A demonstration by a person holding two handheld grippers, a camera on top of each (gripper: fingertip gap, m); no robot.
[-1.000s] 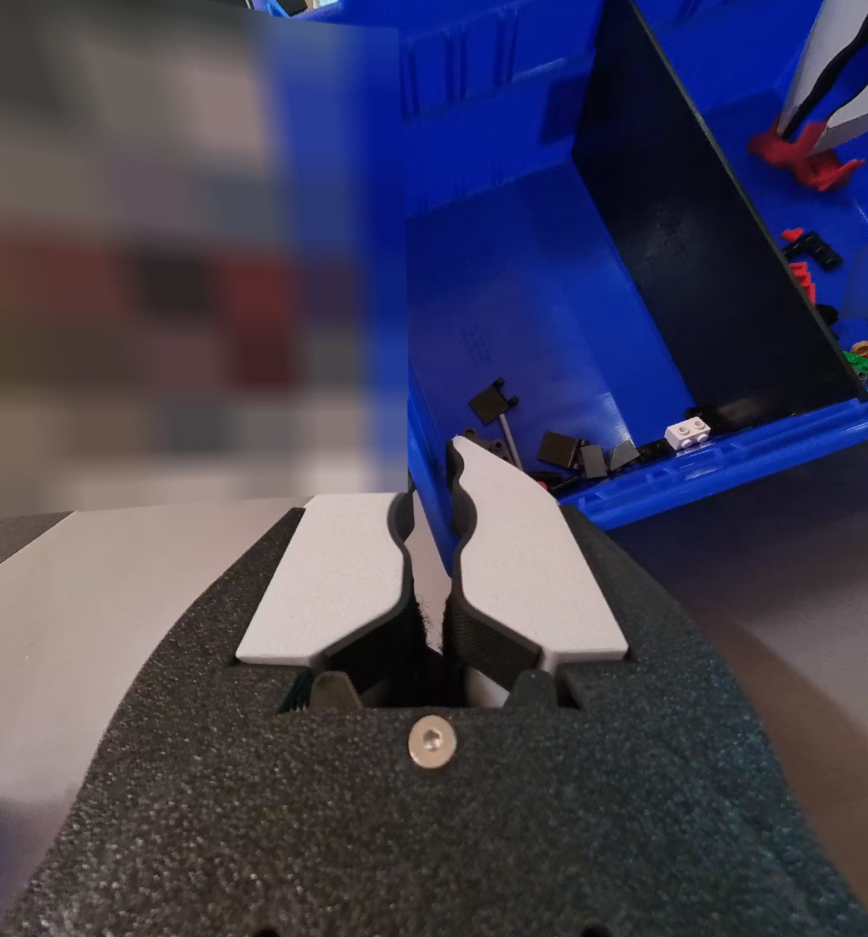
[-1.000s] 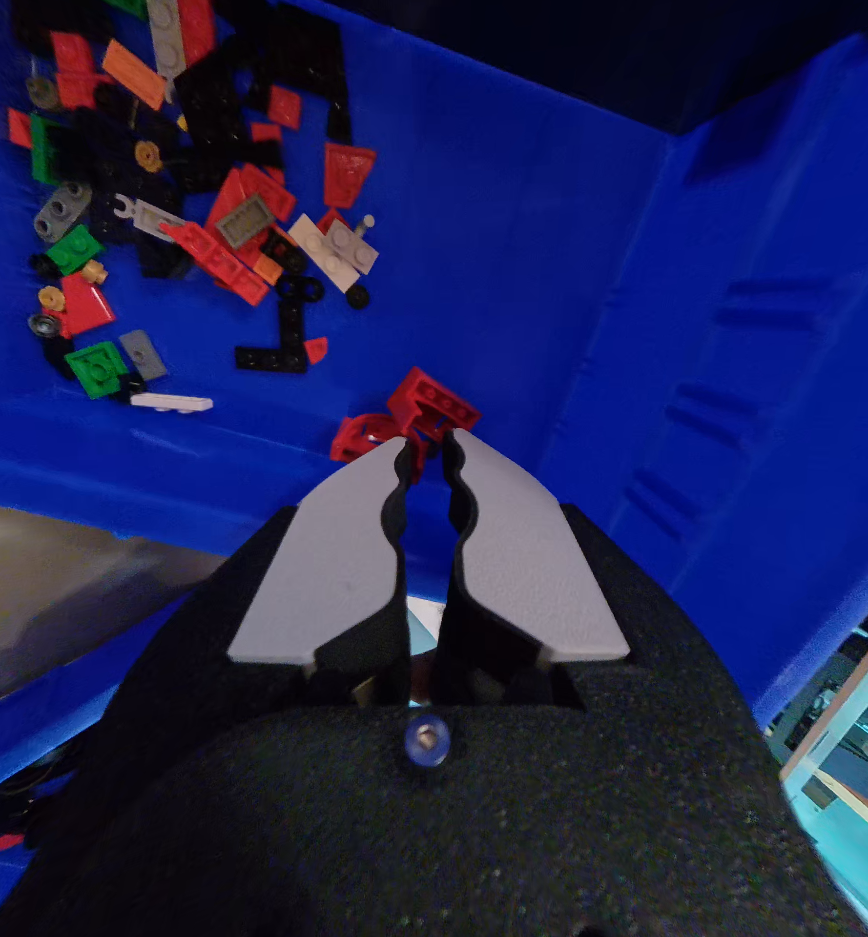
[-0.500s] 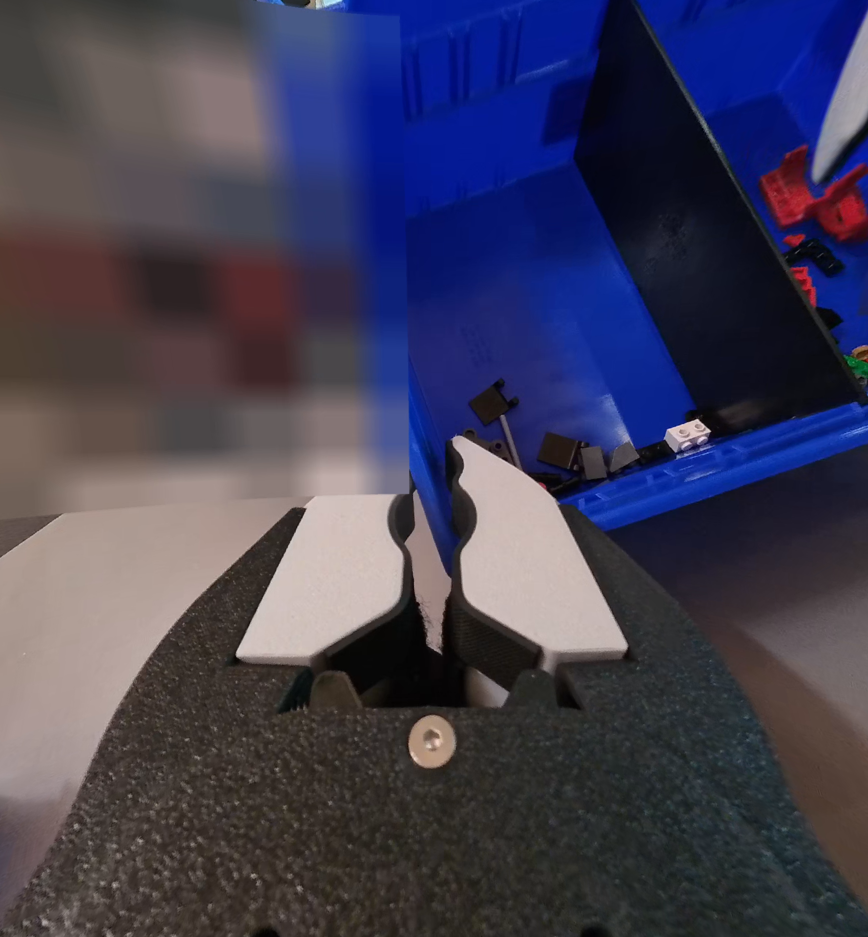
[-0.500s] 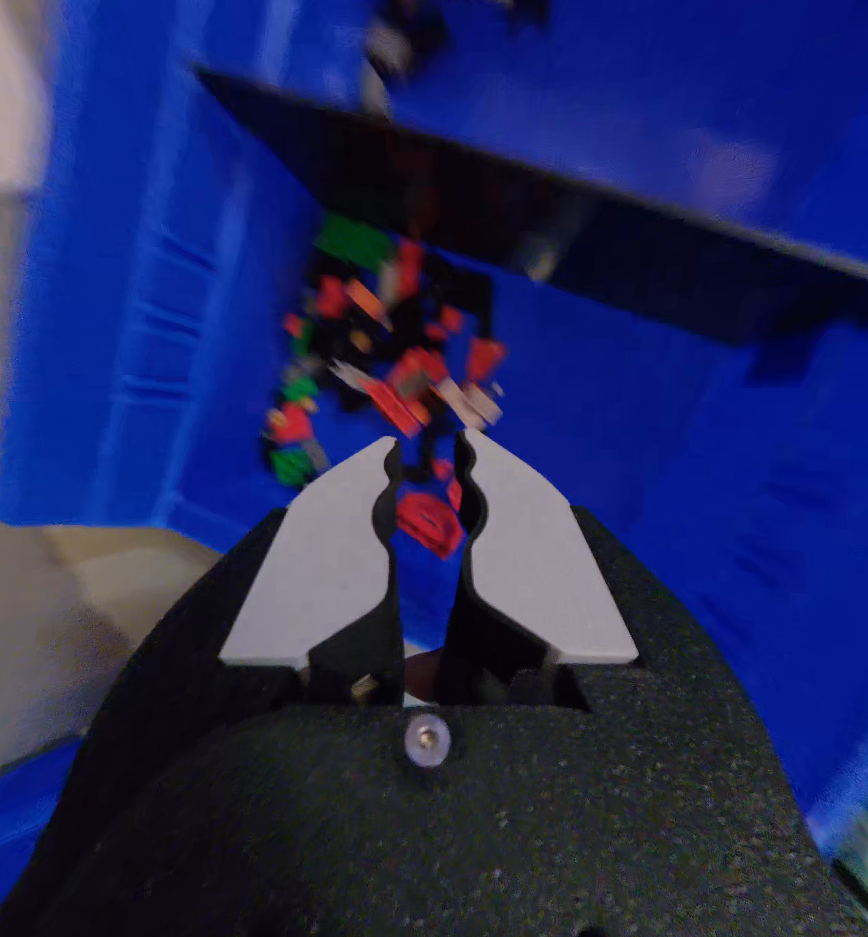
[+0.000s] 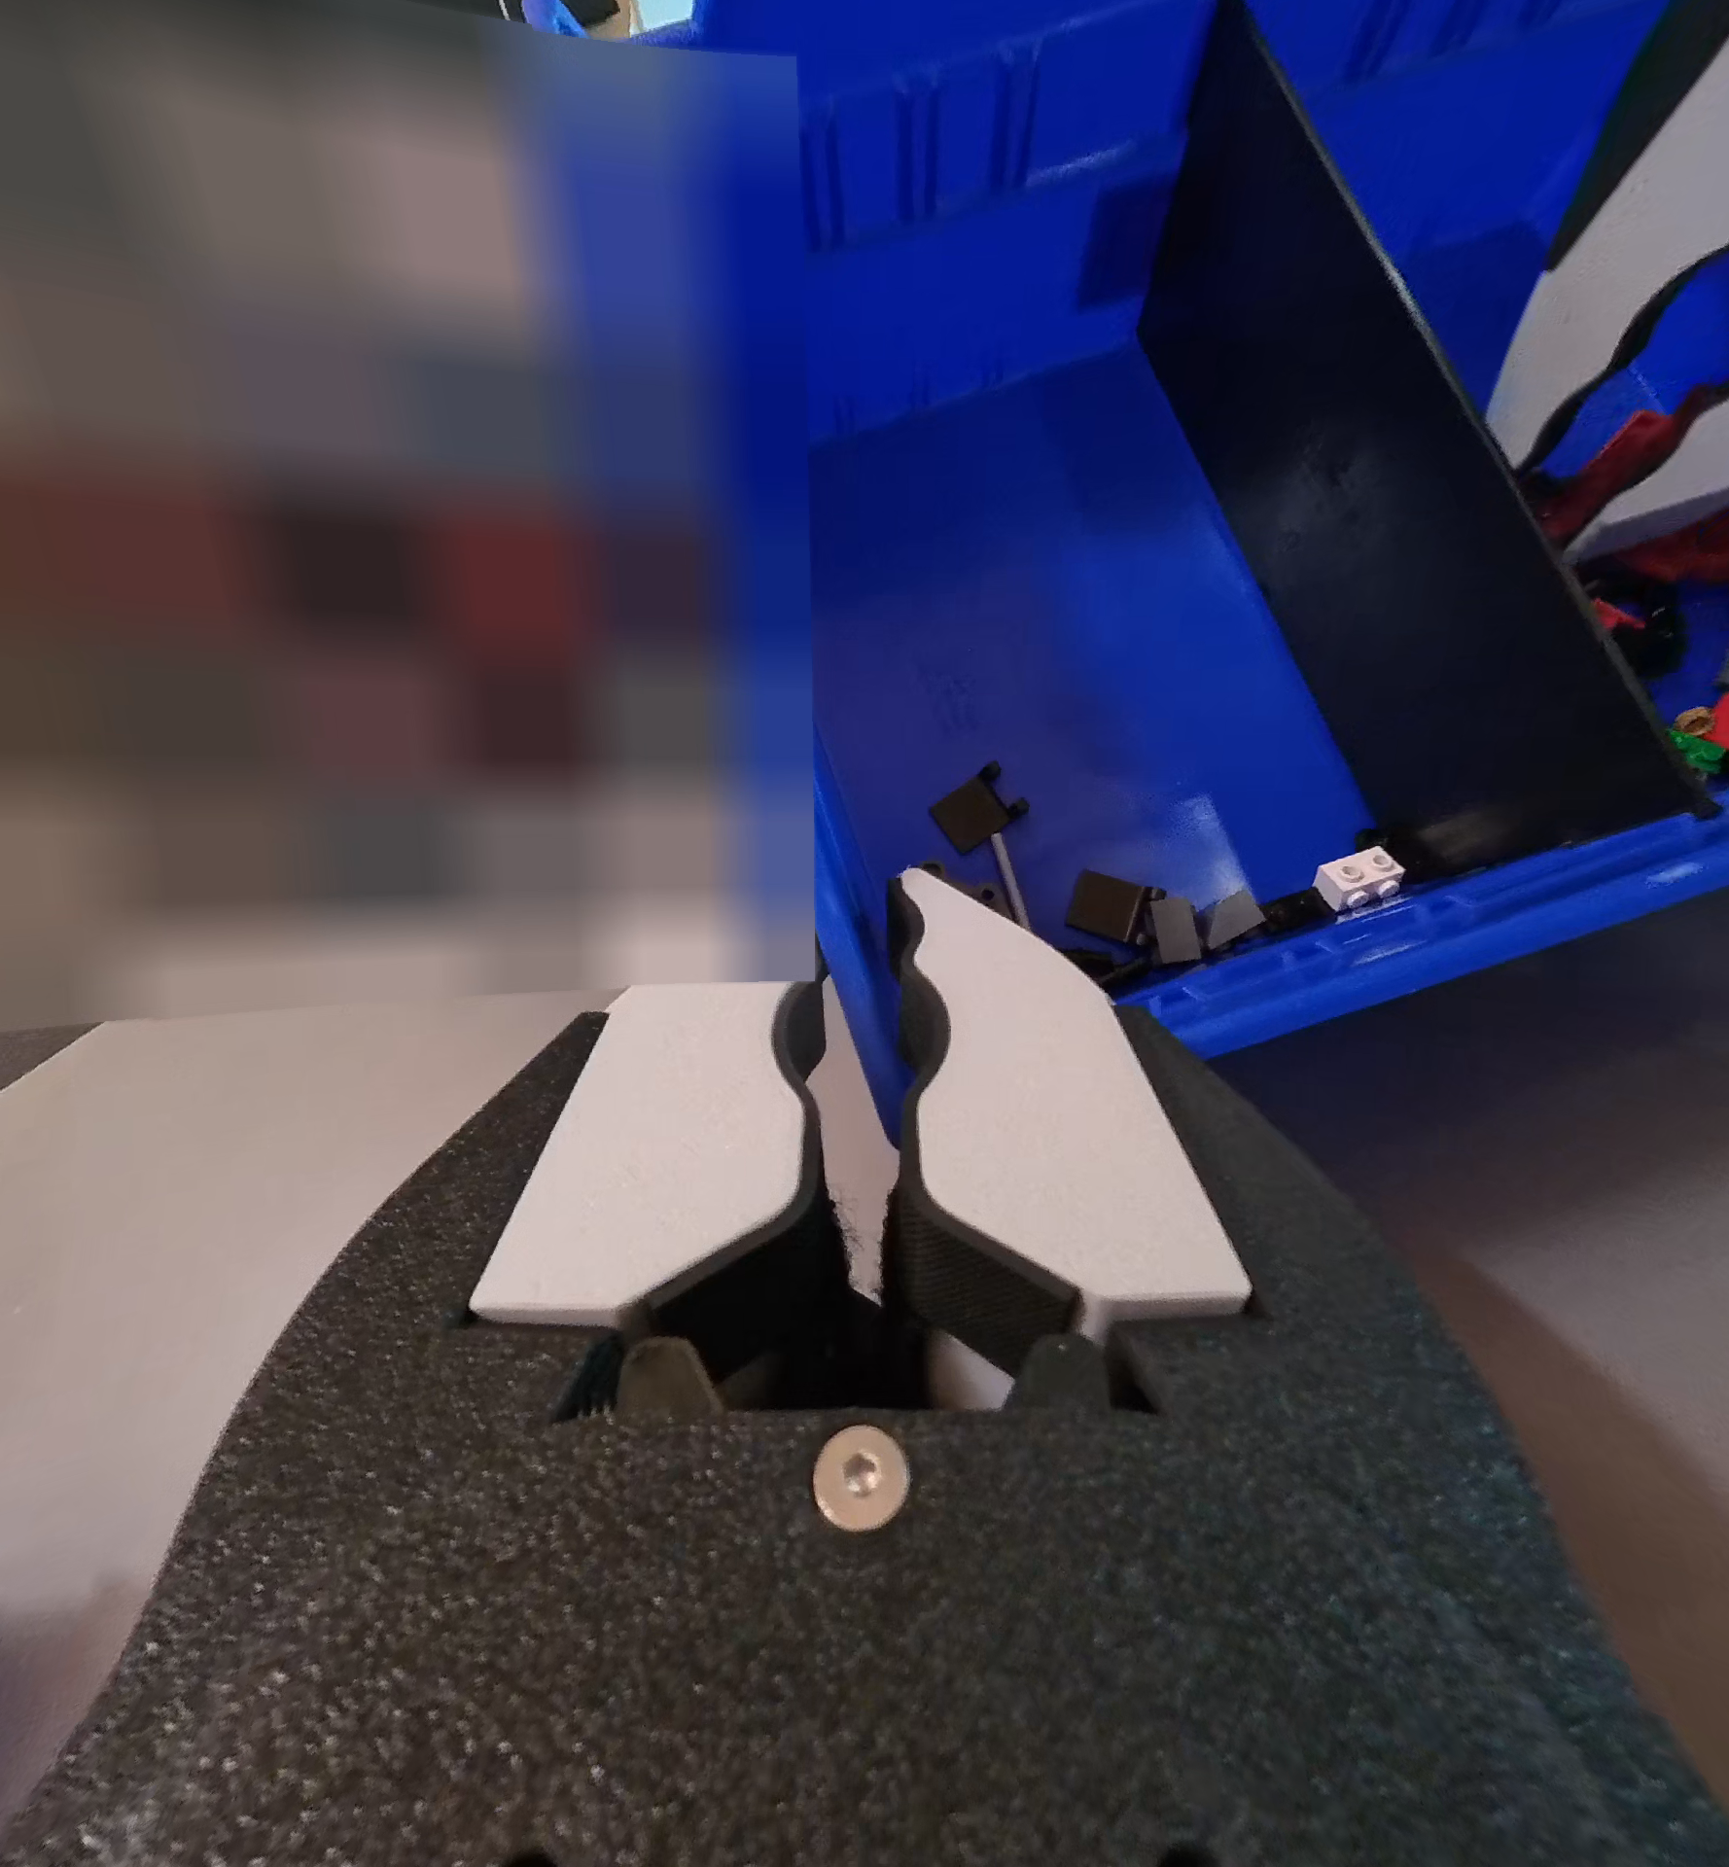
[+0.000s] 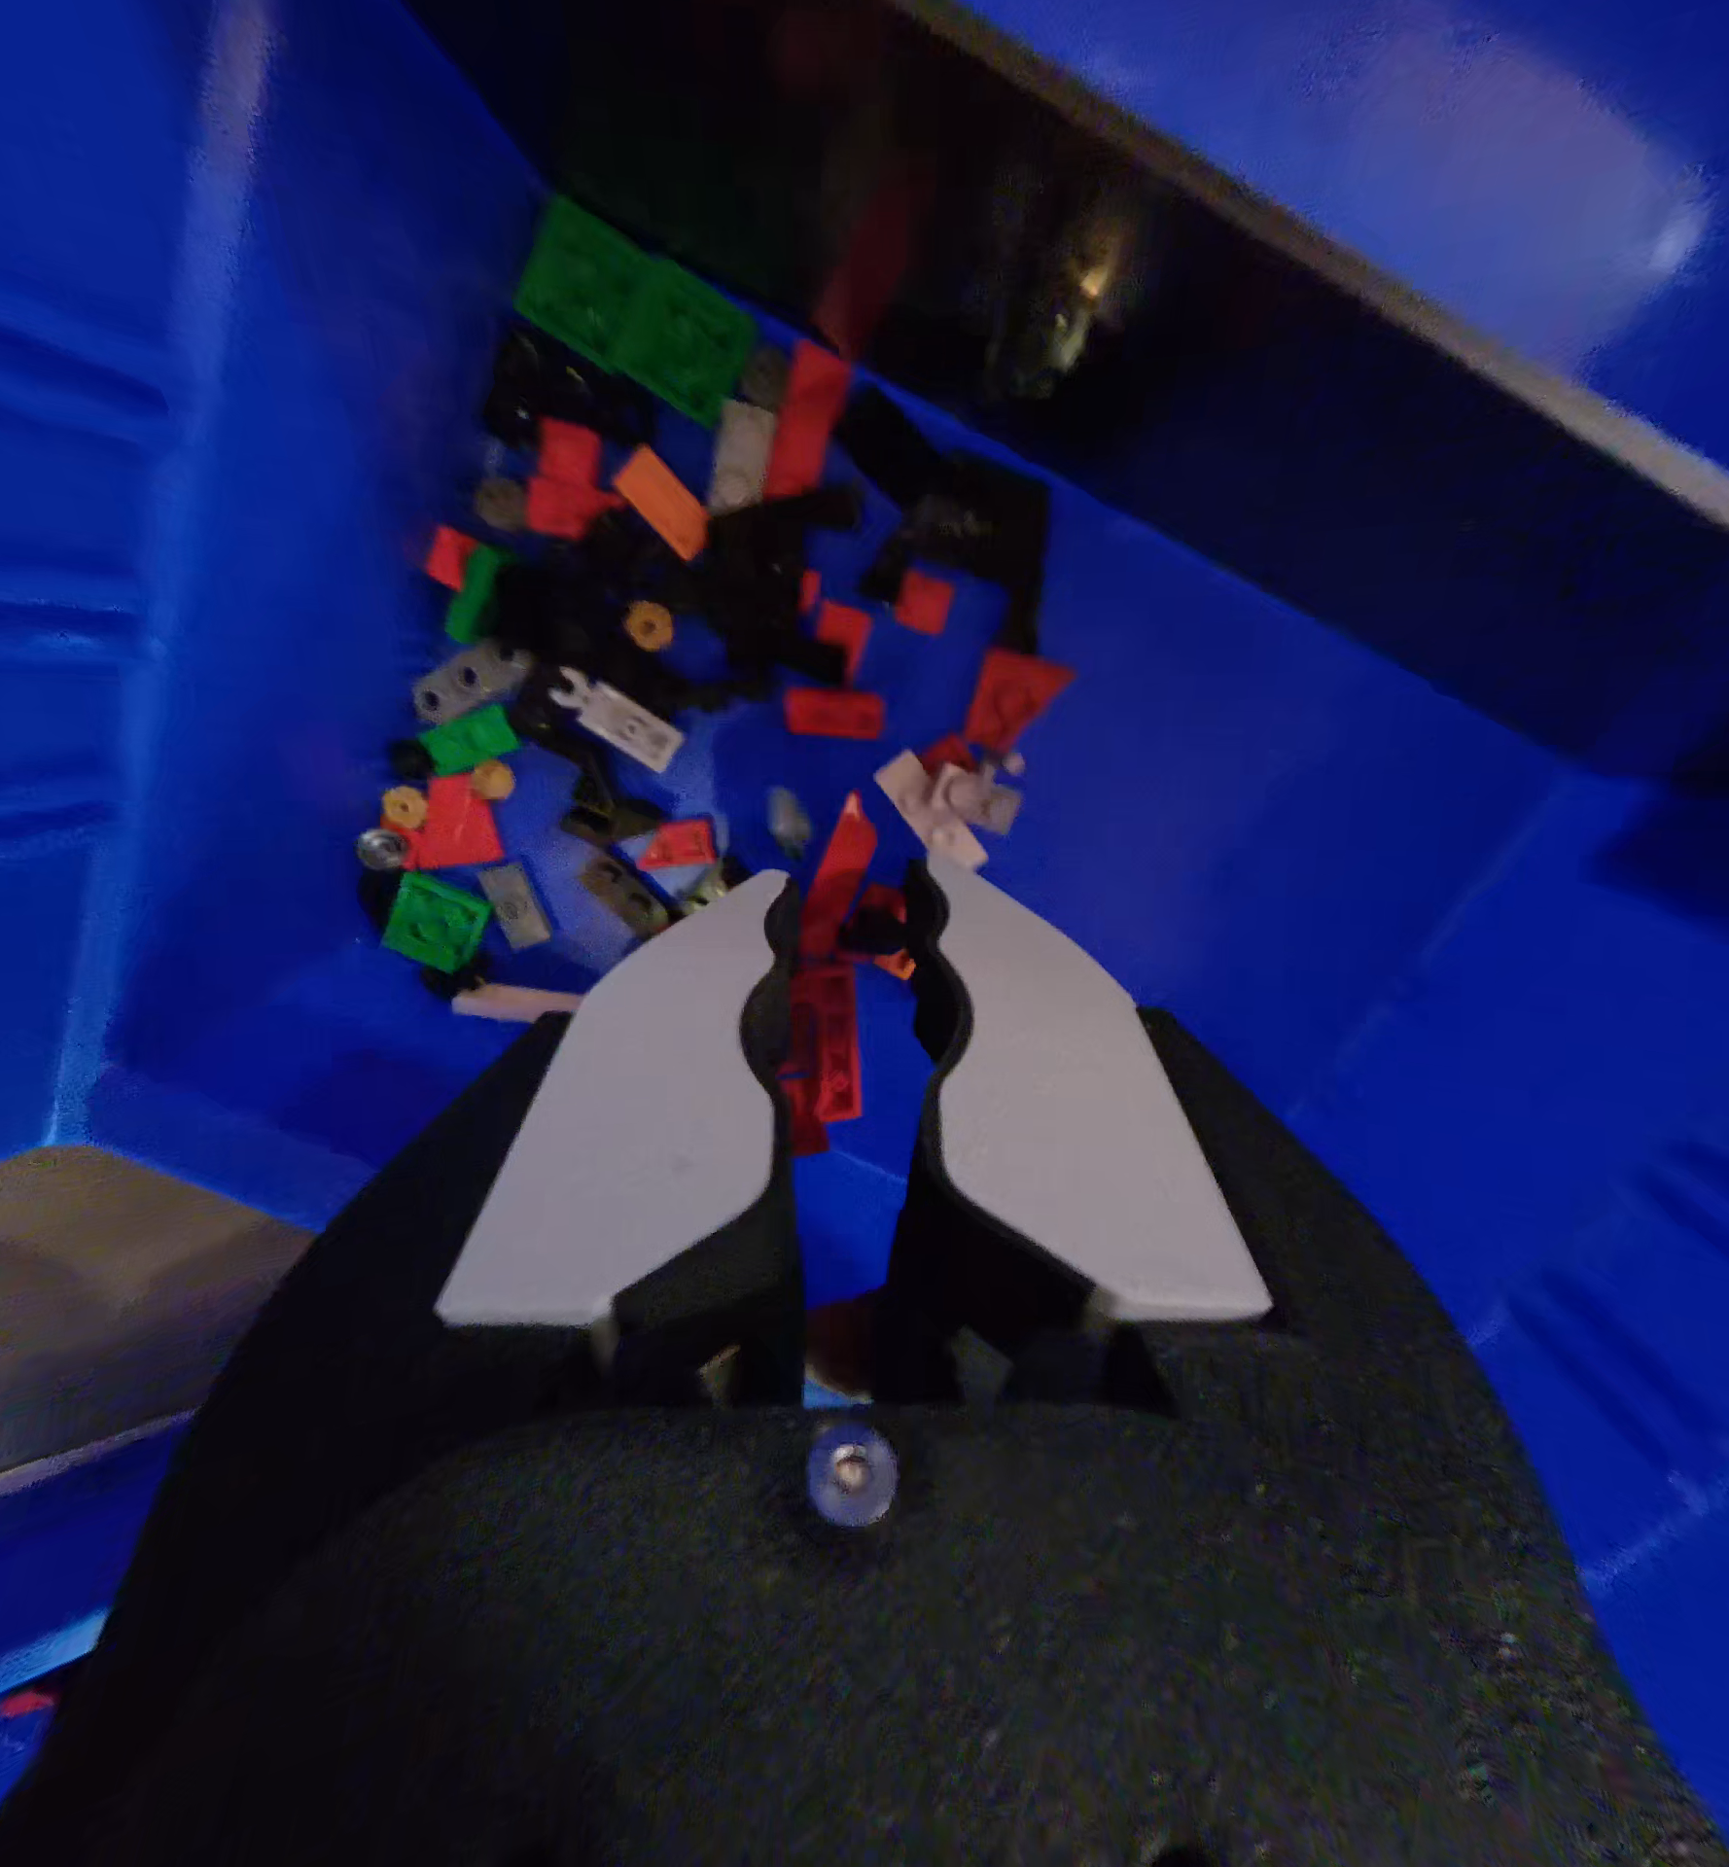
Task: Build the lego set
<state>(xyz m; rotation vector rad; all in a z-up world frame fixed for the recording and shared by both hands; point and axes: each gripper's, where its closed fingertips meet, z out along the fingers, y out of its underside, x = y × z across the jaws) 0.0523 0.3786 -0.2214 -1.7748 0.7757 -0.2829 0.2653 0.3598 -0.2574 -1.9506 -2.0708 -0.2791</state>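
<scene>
A blue bin (image 5: 1446, 929) is split by a black divider (image 5: 1345, 505). My left gripper (image 5: 855, 940) is shut on the bin's left wall, one finger outside and one inside. My right gripper (image 6: 850, 881) is down in the right compartment with its jaws partly open. A red lego piece (image 6: 825, 1010) stands between the fingers, against the left one. I cannot tell if it is pinched. The right gripper (image 5: 1547, 495) also shows in the left wrist view with the red piece (image 5: 1638, 445) in its gap. A pile of loose lego pieces (image 6: 638, 606) lies just beyond it.
The left compartment holds a few black pieces (image 5: 1103, 899) and a white brick (image 5: 1361, 879) along the near wall. The divider (image 6: 1244, 354) and bin walls (image 6: 1345, 909) close in around the right gripper. The bin rests on a grey table (image 5: 1497, 1212). About 20 cm separates my left fingertips from my right.
My right gripper opened a little, swung round and came down over the red piece, which now sits between its fingers. My left gripper has not moved.
</scene>
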